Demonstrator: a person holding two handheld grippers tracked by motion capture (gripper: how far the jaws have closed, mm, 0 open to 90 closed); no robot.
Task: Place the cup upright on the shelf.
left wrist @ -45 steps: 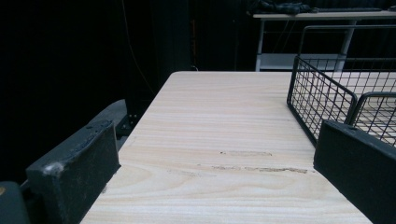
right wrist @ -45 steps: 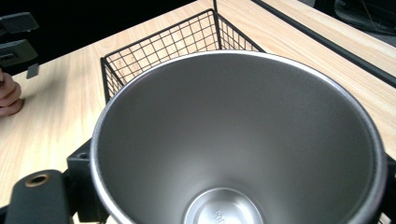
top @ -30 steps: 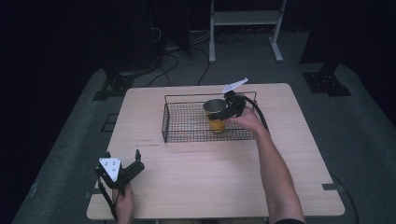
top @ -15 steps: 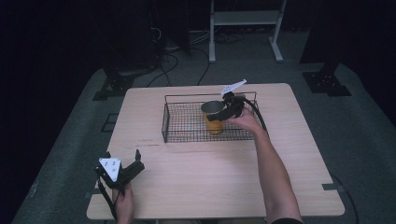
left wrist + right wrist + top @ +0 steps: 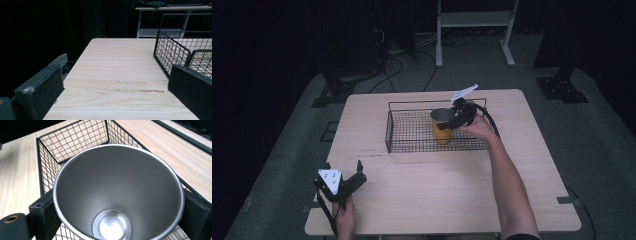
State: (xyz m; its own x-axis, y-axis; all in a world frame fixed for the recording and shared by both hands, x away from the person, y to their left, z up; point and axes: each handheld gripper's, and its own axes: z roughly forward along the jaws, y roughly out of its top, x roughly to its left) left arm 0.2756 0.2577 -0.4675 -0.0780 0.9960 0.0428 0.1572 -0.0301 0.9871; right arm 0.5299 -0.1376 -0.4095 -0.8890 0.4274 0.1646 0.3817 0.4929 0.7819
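An orange cup (image 5: 441,133) with a steel inside (image 5: 117,190) is held upright over the right half of a black wire basket (image 5: 412,103). My right gripper (image 5: 451,120) is shut on the cup near its rim, one jaw on each side of it (image 5: 117,205). The cup is empty. Whether its base touches the basket floor is hidden. My left gripper (image 5: 343,166) rests at the table's front left corner, open, with bare wood between its jaws (image 5: 115,85). The basket's left end (image 5: 172,50) shows ahead of it to the right.
The basket stands at the back middle of the light wooden table (image 5: 447,190). Its floor (image 5: 72,142) holds nothing else that I can see. A white metal rack (image 5: 472,20) and cables lie on the dark floor behind the table.
My right gripper has raised the cup slightly and turned it more upright, shifting a little to the left inside the basket. The left gripper has stayed where it was.
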